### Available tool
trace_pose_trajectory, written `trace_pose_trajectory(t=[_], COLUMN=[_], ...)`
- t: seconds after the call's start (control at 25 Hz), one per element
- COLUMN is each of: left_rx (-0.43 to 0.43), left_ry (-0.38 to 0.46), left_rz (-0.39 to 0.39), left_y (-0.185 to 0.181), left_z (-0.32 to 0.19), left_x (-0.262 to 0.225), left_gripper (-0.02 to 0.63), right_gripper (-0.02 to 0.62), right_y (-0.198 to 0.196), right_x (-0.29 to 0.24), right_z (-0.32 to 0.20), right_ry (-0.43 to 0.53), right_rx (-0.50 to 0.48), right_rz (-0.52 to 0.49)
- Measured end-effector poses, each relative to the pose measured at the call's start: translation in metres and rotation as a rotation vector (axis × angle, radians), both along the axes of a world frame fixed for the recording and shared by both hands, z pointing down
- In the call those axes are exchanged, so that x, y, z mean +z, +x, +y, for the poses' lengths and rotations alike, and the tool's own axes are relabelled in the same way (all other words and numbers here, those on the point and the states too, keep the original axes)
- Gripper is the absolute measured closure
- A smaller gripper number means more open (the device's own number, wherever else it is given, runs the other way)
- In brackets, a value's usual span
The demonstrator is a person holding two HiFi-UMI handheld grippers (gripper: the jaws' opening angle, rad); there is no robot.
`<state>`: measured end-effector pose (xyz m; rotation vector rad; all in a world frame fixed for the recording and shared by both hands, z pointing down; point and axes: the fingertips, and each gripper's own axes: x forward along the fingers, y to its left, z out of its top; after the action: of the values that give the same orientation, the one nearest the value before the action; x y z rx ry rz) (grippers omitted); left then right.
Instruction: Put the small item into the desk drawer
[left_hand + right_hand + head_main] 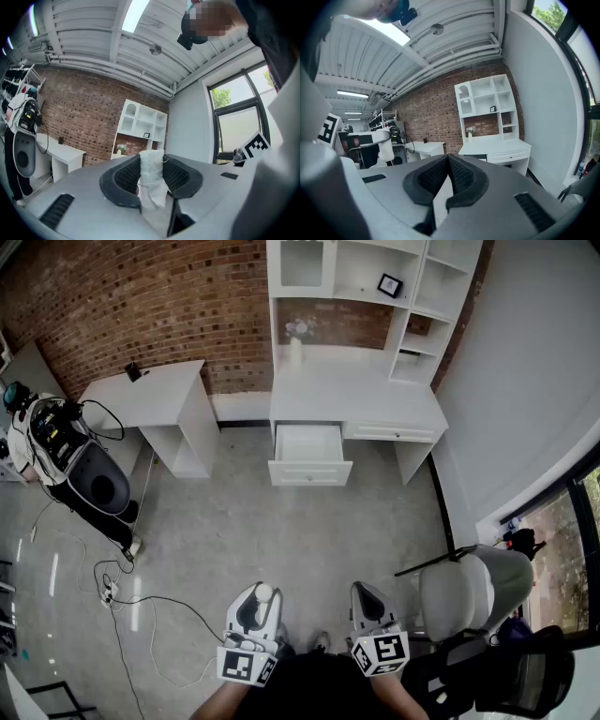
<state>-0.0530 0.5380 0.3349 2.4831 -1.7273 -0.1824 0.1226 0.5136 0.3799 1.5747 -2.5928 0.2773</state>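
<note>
My left gripper (261, 596) (151, 176) is shut on a small white wrapped item (151, 180), which stands upright between the black pads; its top shows as a white knob (264, 592) in the head view. My right gripper (364, 596) (447, 169) is shut with nothing between its jaws. Both are held low near the person's body, far from the white desk (356, 390). The desk's left drawer (310, 455) stands pulled open and looks bare inside. A second, shut drawer (392, 431) is to its right.
A white hutch with shelves (370, 277) sits on the desk, with a small vase (297, 334). A second white table (155, 395) stands at the left, a machine on wheels (70, 460) beyond it, cables (141, 601) on the floor, and office chairs (478, 592) at the right.
</note>
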Motion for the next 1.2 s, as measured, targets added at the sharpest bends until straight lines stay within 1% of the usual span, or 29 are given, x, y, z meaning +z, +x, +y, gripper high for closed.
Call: trace_pose_trajectory(t=[0.4,0.68,0.92,1.2], left_rx=[0.0,0.012,0.026,0.046], left_ry=[-0.005,-0.002,0.001,-0.006], left_rz=[0.007,0.009,0.014,0.03], left_y=[-0.007,-0.016,-0.038,-0.074], left_z=[0.001,0.003,0.003,-0.005], left_x=[-0.001,0.0,-0.001,0.001], left_gripper=[0.454,0.454,0.454,0.454], right_gripper=[0.581,0.581,0.581,0.581], right_y=[-0.011,-0.019,-0.044,-0.081], right_x=[-0.004,-0.004,-0.005,-0.004], right_z=[0.002,0.003,0.003,-0.002], right_ry=[0.003,0.0,0.004,-0.001], right_rx=[-0.006,0.015,0.02,0.033], right_rz=[0.006,-0.028,-0.011,0.013])
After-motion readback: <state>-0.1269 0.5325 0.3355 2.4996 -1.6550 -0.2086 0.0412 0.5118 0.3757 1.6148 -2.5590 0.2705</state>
